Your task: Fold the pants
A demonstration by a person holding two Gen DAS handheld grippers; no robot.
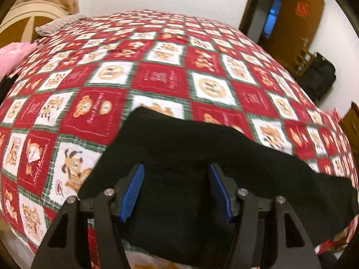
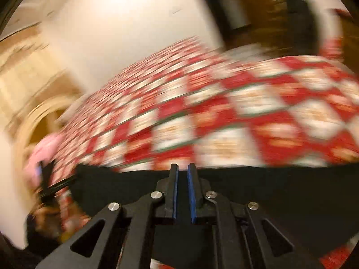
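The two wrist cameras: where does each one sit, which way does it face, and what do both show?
Left wrist: sits behind the left tool, looks down over black pants across the bed cover; pads apart, nothing between.
Right wrist: sits behind the right tool, blurred, looks across pants toward the wall; a hand shows at left.
Shared: pants, bed cover.

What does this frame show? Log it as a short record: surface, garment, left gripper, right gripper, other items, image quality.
surface: bed with red, white and green checked quilt
garment: black pants, lying on the quilt's near part
left gripper: jaws wide apart over the pants, nothing pinched
right gripper: narrow gap between pads, no cloth seen in it, pants below
other items: pink cloth and striped pillow at the far left; brown door
image quality: right wrist view heavily motion-blurred
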